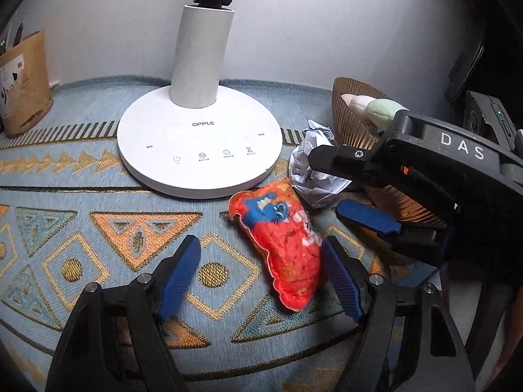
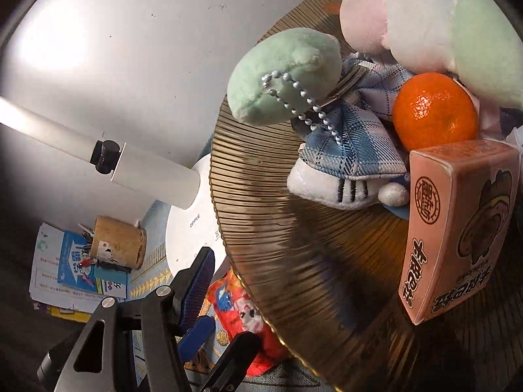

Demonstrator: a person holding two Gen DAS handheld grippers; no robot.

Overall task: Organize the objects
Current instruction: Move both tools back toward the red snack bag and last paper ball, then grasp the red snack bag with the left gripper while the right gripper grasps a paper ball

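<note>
- Red and blue, a small stuffed snack-bag toy [image 1: 284, 245] lies flat on a patterned blue and gold tablecloth [image 1: 98, 228], just in front of a white lamp base [image 1: 199, 143].
- The left gripper [image 1: 261, 271] hovers low over the cloth with its blue-padded fingers [image 1: 178, 281] wide apart; the toy's lower end sits between them, against the right-hand pad.
- The right gripper [image 1: 340, 189] reaches in from the right with its fingers apart, one above and one below the near rim of a ribbed brown bowl [image 1: 356, 117]; whether they touch it I cannot tell.
- A crumpled ball of paper [image 1: 313, 170] rests between the lamp base and the bowl, touching the toy's upper end.
- The bowl holds soft toys in pale pink, white and green [image 2: 425, 29], a plaid plush [image 2: 353, 143], an orange [image 2: 434, 111] and a pink carton [image 2: 457, 225].
- A brown paper pen holder [image 1: 23, 85] stands at the far left by the wall.
</note>
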